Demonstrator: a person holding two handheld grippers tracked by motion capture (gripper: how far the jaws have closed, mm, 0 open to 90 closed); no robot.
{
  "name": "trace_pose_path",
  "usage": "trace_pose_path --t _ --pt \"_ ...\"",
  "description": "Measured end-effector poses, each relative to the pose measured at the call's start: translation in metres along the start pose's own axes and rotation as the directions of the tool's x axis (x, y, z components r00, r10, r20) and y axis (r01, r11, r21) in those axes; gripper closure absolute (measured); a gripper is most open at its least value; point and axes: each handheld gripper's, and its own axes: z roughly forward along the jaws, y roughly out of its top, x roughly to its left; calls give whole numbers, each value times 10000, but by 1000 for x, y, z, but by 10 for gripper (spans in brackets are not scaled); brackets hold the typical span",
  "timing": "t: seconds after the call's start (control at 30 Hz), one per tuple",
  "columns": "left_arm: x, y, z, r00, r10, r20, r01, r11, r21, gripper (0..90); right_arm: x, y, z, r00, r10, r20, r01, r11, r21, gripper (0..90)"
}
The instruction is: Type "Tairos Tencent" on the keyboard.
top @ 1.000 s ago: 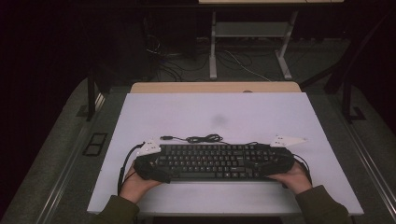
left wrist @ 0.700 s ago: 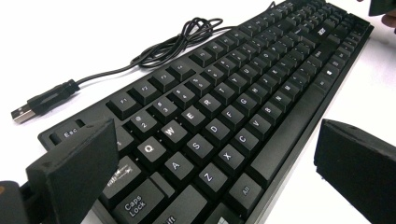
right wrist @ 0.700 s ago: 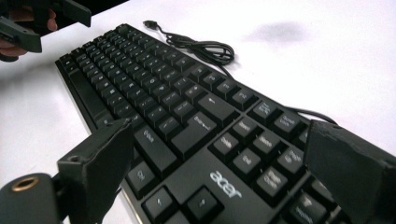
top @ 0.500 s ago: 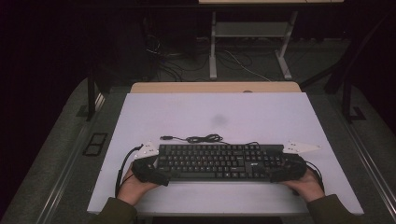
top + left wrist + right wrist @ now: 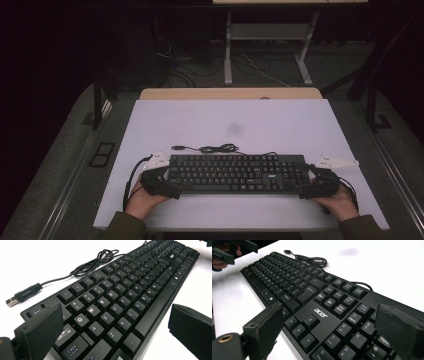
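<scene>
Near the front edge of the white table (image 5: 200, 120), a flat black plastic keyboard (image 5: 235, 172) lies square. Left gripper (image 5: 159, 184) and right gripper (image 5: 314, 188) flank its ends, jaws spread, holding nothing. Placement looks finished; withdrawal remains.

Left gripper (image 5: 161, 184): black body, blocky matte-black jaws, pale grey three-cornered plate on top, black cable looping from its rear. Right gripper (image 5: 316, 187): same build, same plate, brass-coloured ring near one jaw's base in its own view. Sleeves (image 5: 119, 227): dark olive.
</scene>
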Motion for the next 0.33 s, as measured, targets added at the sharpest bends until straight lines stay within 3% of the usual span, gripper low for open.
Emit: trace_pose_path --t 0.33 --pt "0 0 1 10000 66 -11 -66 10000 38 0 -2 0 -3 9997 -145 178 146 9998 -108 85"
